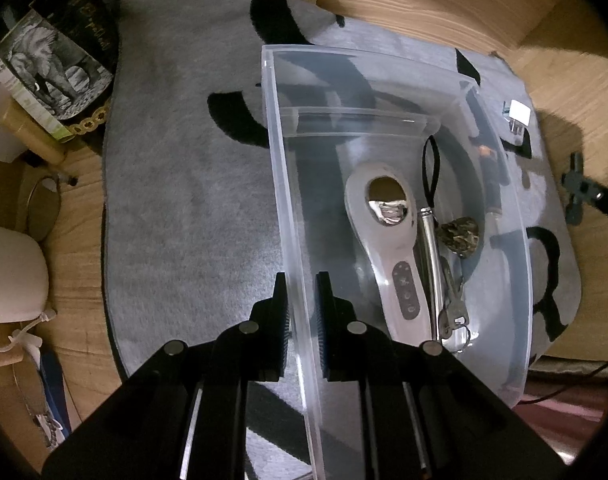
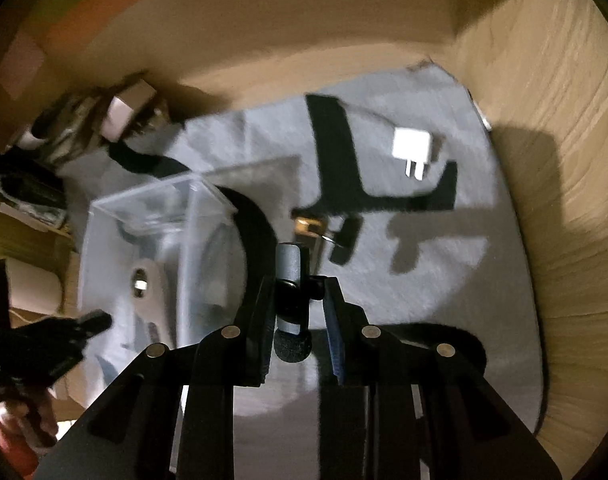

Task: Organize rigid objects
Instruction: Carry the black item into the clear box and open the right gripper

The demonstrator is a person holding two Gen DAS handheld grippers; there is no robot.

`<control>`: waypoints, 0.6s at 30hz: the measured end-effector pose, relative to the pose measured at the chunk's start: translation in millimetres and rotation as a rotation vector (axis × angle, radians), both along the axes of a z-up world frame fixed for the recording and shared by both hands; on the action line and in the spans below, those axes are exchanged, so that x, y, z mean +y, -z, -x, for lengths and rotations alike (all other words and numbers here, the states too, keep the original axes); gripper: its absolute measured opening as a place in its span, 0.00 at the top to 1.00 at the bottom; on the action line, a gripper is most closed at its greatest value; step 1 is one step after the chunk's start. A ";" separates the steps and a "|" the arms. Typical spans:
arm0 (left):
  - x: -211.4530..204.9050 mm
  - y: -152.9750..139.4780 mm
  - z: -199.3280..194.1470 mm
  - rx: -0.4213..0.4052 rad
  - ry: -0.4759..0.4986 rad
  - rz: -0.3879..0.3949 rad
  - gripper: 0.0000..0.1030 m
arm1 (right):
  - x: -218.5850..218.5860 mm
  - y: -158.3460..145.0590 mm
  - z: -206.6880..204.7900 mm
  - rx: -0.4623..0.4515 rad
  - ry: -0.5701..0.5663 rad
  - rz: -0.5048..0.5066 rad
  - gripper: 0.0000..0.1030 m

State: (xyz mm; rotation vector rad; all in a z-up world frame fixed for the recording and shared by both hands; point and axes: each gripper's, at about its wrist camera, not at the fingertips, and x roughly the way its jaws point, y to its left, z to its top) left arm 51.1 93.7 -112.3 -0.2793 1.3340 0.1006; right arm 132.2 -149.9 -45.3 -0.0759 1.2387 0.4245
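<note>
A clear plastic bin lies on a grey mat. My left gripper is shut on the bin's near wall, one finger inside and one outside. In the bin lie a white handheld device, a metal stick with a black loop, keys and a dark lump. My right gripper is shut on a grey cylinder with a black clamp, held above the mat right of the bin. A white plug adapter lies on the mat beyond it and shows in the left wrist view.
A small doll-like figure lies beyond the bin's right wall. A brass-coloured item sits on the mat ahead of my right gripper. Boxes and books stand left of the mat. A wooden floor surrounds it.
</note>
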 end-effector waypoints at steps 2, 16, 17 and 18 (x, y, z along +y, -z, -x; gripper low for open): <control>0.5 -0.3 0.5 -0.004 0.007 0.003 0.89 | 10.1 -4.8 2.1 -0.014 -0.005 -0.013 0.79; 0.0 -1.5 5.7 -0.026 0.049 0.013 0.89 | 68.9 -9.3 29.2 -0.019 -0.098 -0.062 0.79; -0.2 -1.6 5.9 -0.027 0.055 0.010 0.89 | 72.0 -7.4 31.1 -0.016 -0.101 -0.062 0.79; -0.8 -1.7 6.0 -0.028 0.060 0.008 0.89 | 76.7 -3.7 32.9 -0.009 -0.107 -0.062 0.79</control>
